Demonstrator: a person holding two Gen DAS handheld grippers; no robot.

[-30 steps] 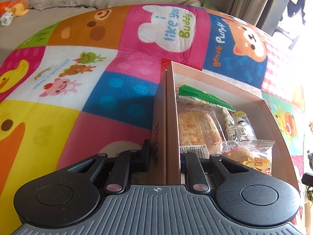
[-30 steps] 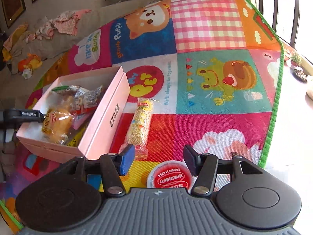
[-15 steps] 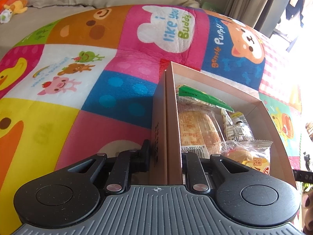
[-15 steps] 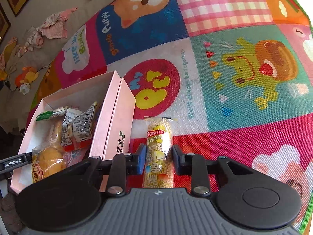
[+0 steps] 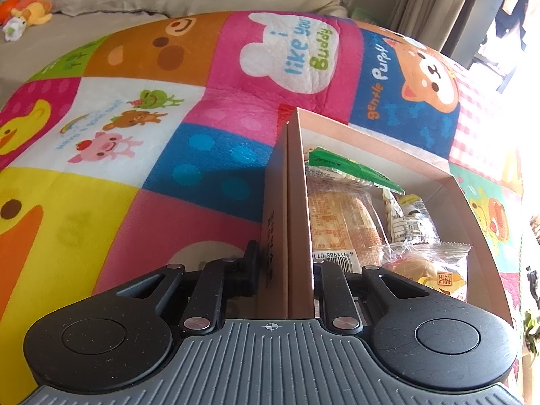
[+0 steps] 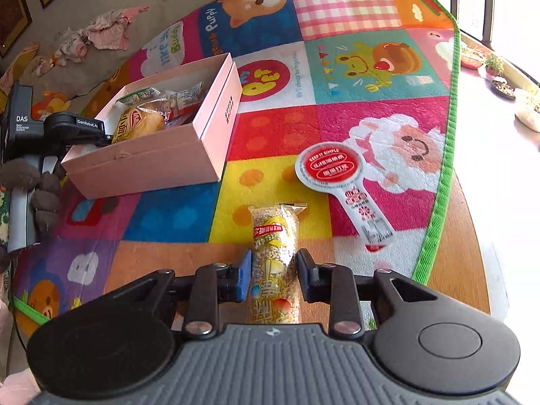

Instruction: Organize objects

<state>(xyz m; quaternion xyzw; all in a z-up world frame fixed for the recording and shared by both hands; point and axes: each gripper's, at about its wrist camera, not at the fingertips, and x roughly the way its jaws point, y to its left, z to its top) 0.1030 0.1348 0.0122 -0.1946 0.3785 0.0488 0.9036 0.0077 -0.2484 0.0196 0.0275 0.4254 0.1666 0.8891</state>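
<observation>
Both tongs clamp: left (image 5: 285, 270) on box wall (image 5: 297, 222), right (image 6: 274, 271) on grain bar (image 6: 275, 263).

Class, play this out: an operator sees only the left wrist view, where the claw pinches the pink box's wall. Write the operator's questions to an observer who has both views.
Operator: What is the right claw doing?
Observer: The right claw grips a long grain snack bar, held above the mat.
Operator: Is anything loose outside the pink box?
Observer: Yes, a red and white paddle-shaped packet lies flat on the play mat, right of the pink box.
Operator: How does my left claw look from there?
Observer: The left claw reaches in at the box's left wall.
</observation>
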